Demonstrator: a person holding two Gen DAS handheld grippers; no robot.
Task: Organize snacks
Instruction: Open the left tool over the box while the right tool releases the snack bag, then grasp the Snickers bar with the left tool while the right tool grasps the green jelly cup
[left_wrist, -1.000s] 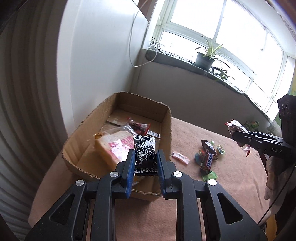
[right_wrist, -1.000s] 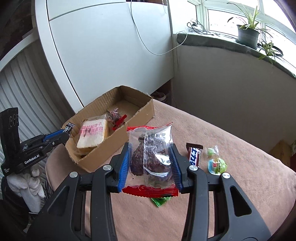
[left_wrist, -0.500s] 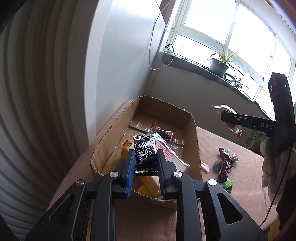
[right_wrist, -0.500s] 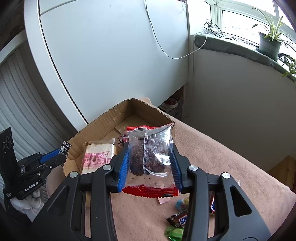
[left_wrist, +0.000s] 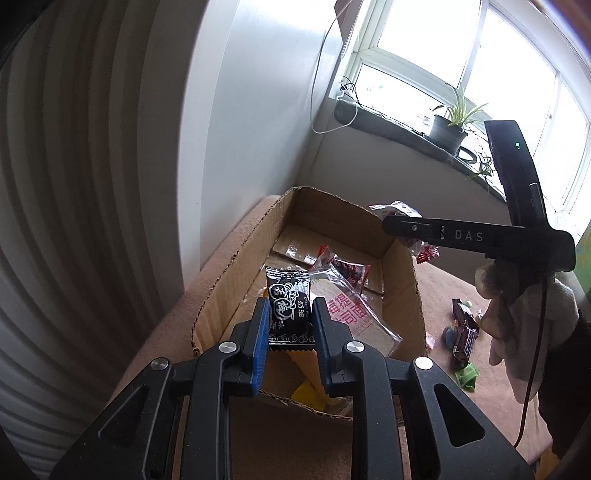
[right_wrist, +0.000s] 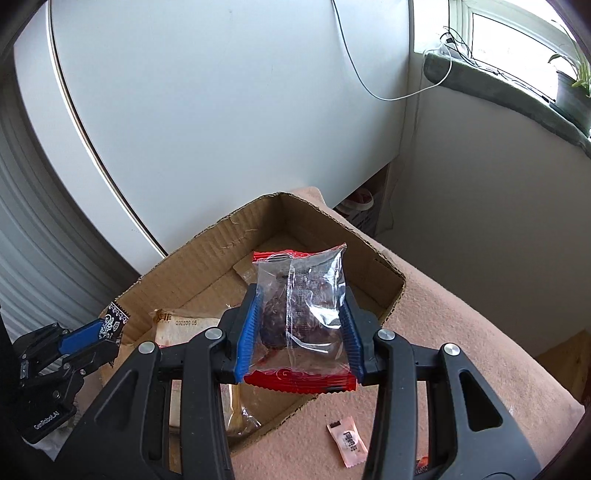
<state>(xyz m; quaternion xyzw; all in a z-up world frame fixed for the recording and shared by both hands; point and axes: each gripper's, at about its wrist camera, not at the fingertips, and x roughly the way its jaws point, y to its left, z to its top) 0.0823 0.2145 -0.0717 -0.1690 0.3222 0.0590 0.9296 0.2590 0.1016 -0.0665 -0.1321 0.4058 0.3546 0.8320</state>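
My left gripper (left_wrist: 290, 325) is shut on a small black snack packet (left_wrist: 288, 306) with white characters, held above the near end of the cardboard box (left_wrist: 221, 284). My right gripper (right_wrist: 301, 325) is shut on a clear bag with red ends (right_wrist: 301, 310) holding a dark snack, above the box's far end (right_wrist: 207, 247). Inside the box lie a wrapped bread pack (left_wrist: 351, 314) and a red-and-clear packet (left_wrist: 343, 264). The right gripper shows in the left wrist view (left_wrist: 402, 229), the left gripper in the right wrist view (right_wrist: 88, 332).
Loose snacks lie on the pink tablecloth right of the box: a chocolate bar (left_wrist: 465, 334), green candies (left_wrist: 466, 374) and a pink sachet (right_wrist: 349, 443). A white cabinet (right_wrist: 221, 92) stands behind the box. A windowsill with a potted plant (left_wrist: 448, 131) is beyond.
Both grippers have moved in over the box with their packets. The right gripper came from over the cloth to above the box's far end; the left moved further over the near end.
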